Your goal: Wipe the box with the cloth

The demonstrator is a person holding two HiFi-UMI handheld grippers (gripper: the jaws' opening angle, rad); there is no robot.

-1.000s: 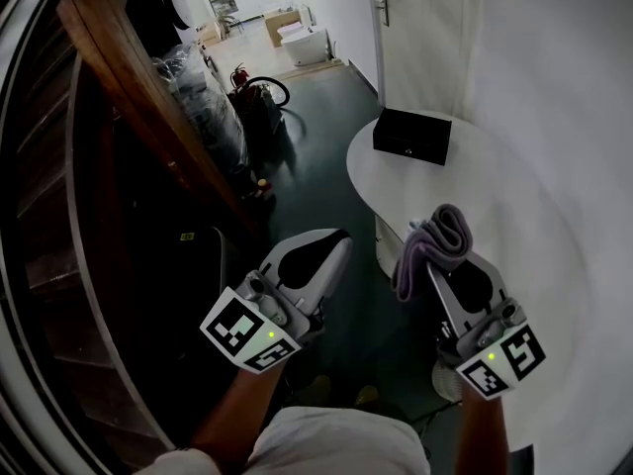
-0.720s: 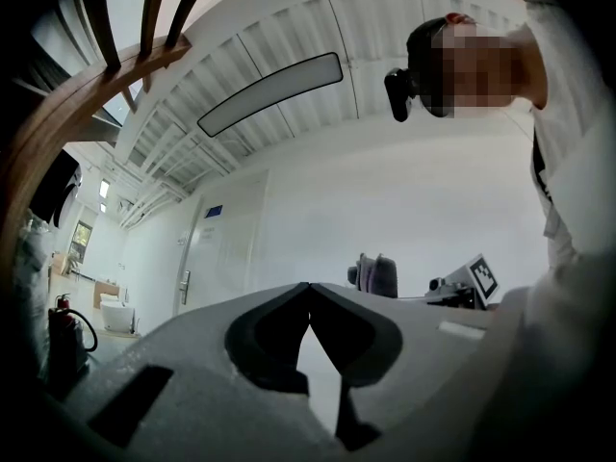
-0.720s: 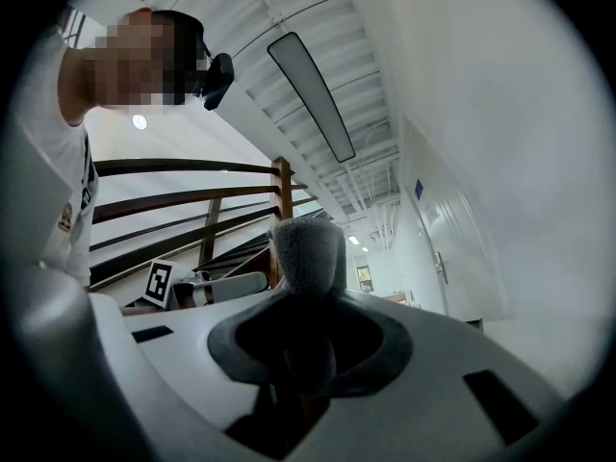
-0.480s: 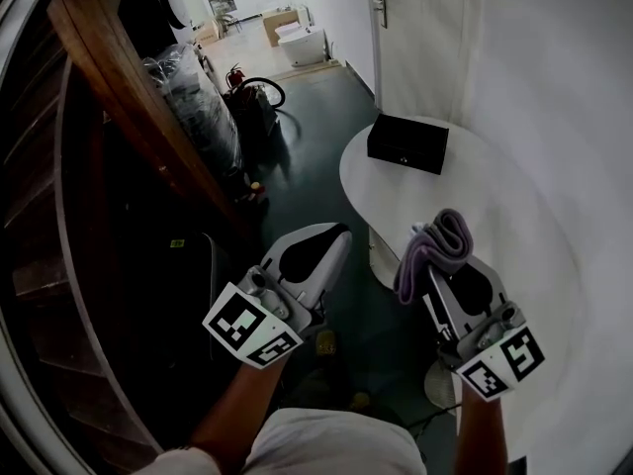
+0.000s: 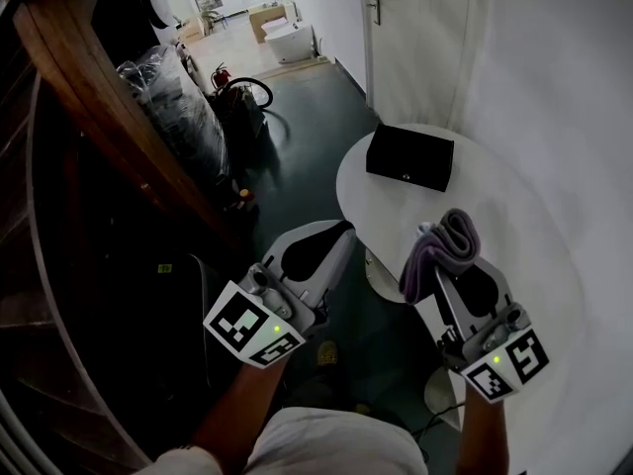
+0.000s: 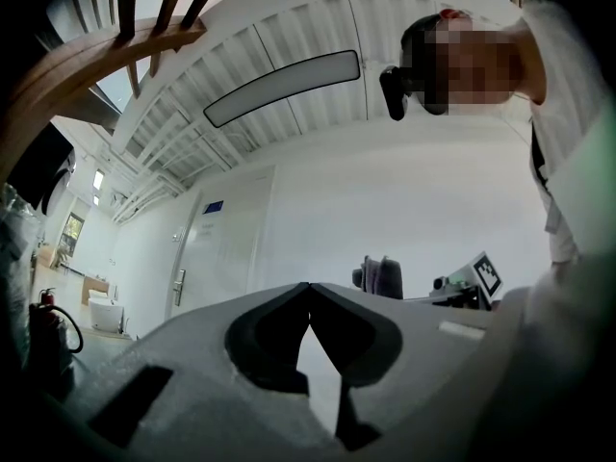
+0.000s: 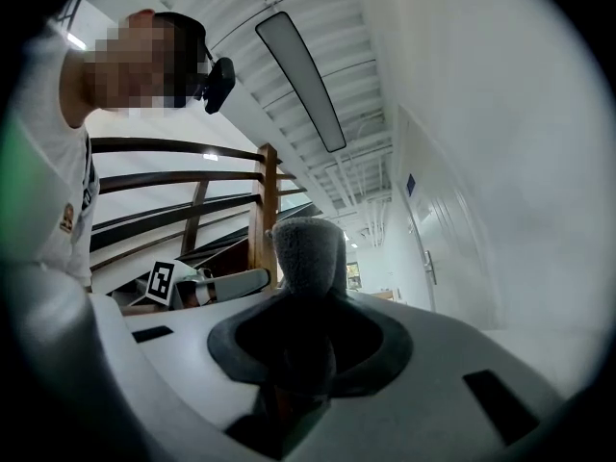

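The white round bench carries the black box at its far side. The right claw, well apart from the box, is clamped on the folded grey cloth. The left claw is pressed together with nothing in it, over the floor beside the bench.

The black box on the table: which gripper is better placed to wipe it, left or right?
Right, probably: the right gripper is shut on the cloth and nearer the box; the left gripper is shut and empty.
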